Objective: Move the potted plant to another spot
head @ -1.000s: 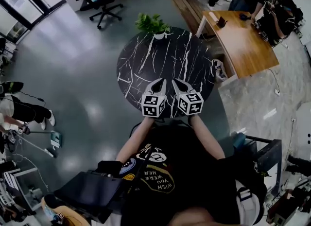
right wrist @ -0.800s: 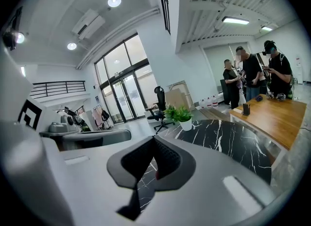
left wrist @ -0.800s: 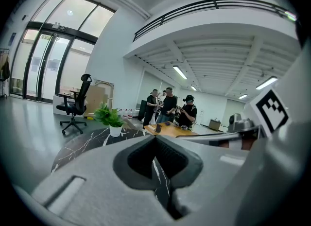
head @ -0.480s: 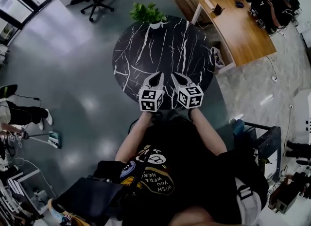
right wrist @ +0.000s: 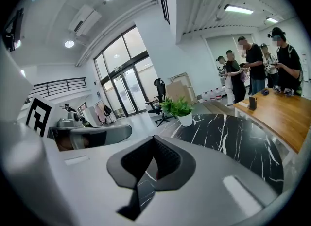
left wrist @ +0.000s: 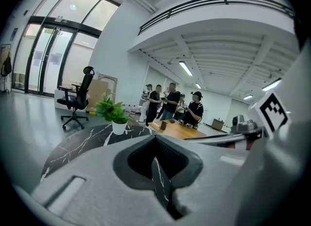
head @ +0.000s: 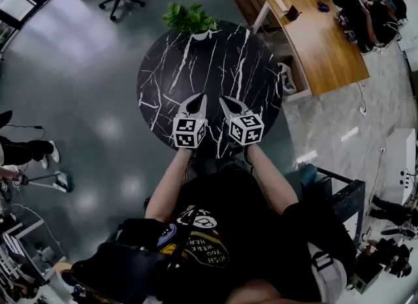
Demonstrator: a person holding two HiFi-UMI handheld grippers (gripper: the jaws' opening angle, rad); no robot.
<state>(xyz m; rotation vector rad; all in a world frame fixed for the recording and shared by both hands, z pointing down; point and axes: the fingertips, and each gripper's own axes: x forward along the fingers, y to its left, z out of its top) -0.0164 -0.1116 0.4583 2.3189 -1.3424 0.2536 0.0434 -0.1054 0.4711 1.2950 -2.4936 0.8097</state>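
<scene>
The left gripper (head: 194, 102) and the right gripper (head: 226, 103) are being held side by side over the near edge of the round black marble tabletop (head: 215, 67), each keeping its jaws together with nothing between them. The potted plant (head: 191, 21) is standing upright at the tabletop's far edge, well apart from both.

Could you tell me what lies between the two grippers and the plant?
Only bare tabletop lies between left gripper, right gripper and plant, per head view.
</scene>
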